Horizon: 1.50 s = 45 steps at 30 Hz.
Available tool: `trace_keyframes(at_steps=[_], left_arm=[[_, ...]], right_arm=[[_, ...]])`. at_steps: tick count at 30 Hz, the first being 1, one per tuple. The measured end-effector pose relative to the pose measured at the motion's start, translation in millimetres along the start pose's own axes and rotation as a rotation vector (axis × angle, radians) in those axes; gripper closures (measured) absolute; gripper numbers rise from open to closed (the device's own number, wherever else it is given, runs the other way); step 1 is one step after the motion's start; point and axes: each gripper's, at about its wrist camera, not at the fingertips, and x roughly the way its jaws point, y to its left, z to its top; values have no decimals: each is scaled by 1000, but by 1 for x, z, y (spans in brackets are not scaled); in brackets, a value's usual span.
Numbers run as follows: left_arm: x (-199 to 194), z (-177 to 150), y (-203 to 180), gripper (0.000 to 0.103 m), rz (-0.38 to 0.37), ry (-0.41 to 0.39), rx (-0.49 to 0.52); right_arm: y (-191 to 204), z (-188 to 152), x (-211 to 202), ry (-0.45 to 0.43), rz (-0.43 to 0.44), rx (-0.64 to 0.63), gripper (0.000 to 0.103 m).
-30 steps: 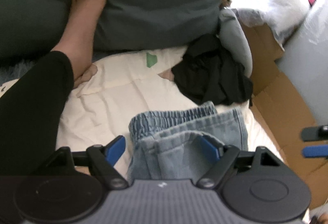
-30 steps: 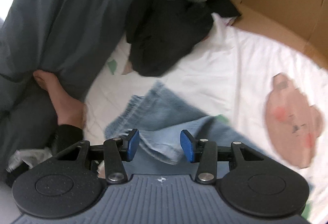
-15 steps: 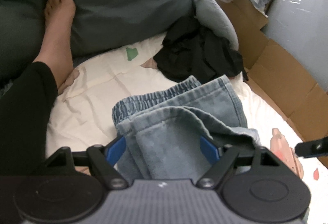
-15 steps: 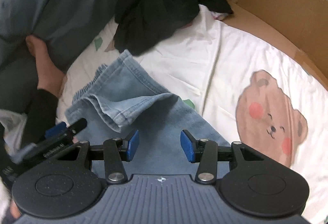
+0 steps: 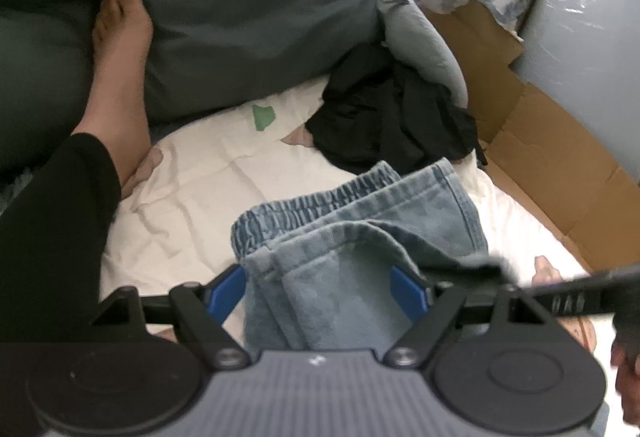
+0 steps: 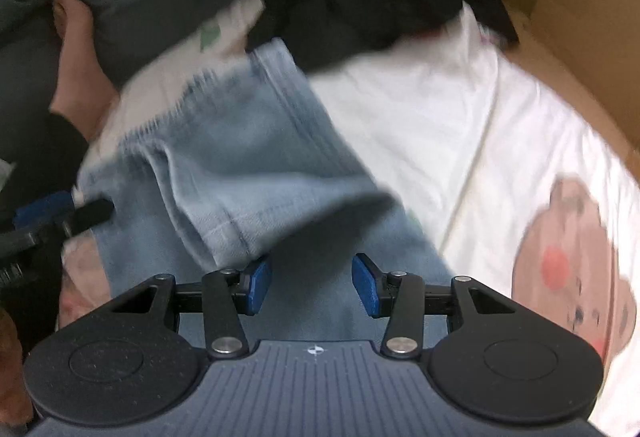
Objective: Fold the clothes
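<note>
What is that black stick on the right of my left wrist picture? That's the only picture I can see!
Observer: That's the right gripper. Its jaws stand open, gripping nothing.
Operator: Is it over the jeans?
Observer: Yes. The jeans lie under it, with a folded-over hem close to its left side.
Operator: And the pink blob by the jeans?
Observer: It's a bear picture with red cheeks, printed on the white sheet.

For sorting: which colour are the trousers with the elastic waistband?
Light blue denim trousers, clearest in left wrist view.
</note>
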Motion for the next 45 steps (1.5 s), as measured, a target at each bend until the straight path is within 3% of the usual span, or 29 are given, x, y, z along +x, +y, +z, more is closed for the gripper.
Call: trace_keyframes(at_steps=[5, 14, 23, 29, 31, 36, 40, 45], left_arm=[[0, 3, 10, 21, 16, 3, -43], [5, 5, 19, 21, 20, 22, -105], [8, 5, 20, 34, -33, 21, -134], [18, 4, 19, 34, -45, 42, -156], [23, 3, 22, 34, -49, 60, -184], [30, 1, 27, 41, -41, 67, -228], [35, 1, 30, 49, -38, 71, -257], [30, -1, 30, 59, -19, 53, -247]], right_arm=[[2, 24, -14, -133, -65, -16, 51], [-1, 30, -8, -144, -89, -33, 51], [6, 44, -2, -228, -24, -90, 53], [7, 57, 17, -252, -1, -88, 72], [5, 60, 22, -263, 10, -78, 74], [-2, 59, 36, -272, 49, -43, 74], [-15, 49, 38, -285, 74, 33, 60], [-27, 42, 32, -289, 88, 73, 59]])
